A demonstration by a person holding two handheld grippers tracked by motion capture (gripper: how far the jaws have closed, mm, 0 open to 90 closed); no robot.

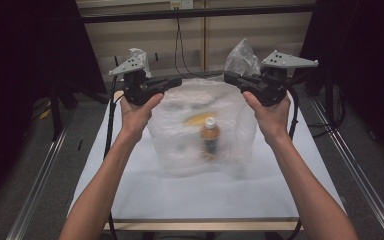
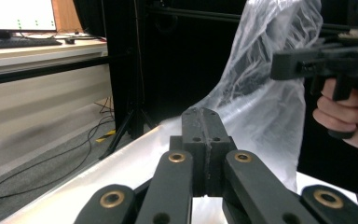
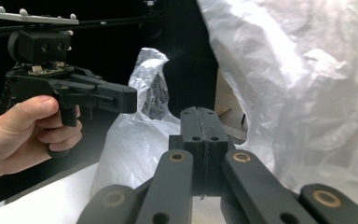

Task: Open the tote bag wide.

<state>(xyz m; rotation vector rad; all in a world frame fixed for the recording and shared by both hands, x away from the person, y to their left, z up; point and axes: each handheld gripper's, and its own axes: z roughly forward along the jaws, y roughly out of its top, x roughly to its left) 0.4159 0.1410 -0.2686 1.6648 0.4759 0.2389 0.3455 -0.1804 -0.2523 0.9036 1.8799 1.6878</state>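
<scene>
Between the two grippers, below and slightly nearer than both: a clear plastic bag (image 1: 202, 132) standing on the white table (image 1: 145, 200), mouth up, long axis upright; inside, a bottle (image 1: 210, 136) with a white cap, upright, something yellow behind it; left gripper (image 1: 178, 80) at the bag's left handle, jaws shut together, film between them not discernible; right gripper (image 1: 228, 76) likewise shut at the right handle; both about equally near; film thin, crinkled, translucent, likely to sag.

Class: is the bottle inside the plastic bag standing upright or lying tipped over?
Upright: the bottle stands inside the clear plastic bag, its white cap at the top and its base on the table.
</scene>
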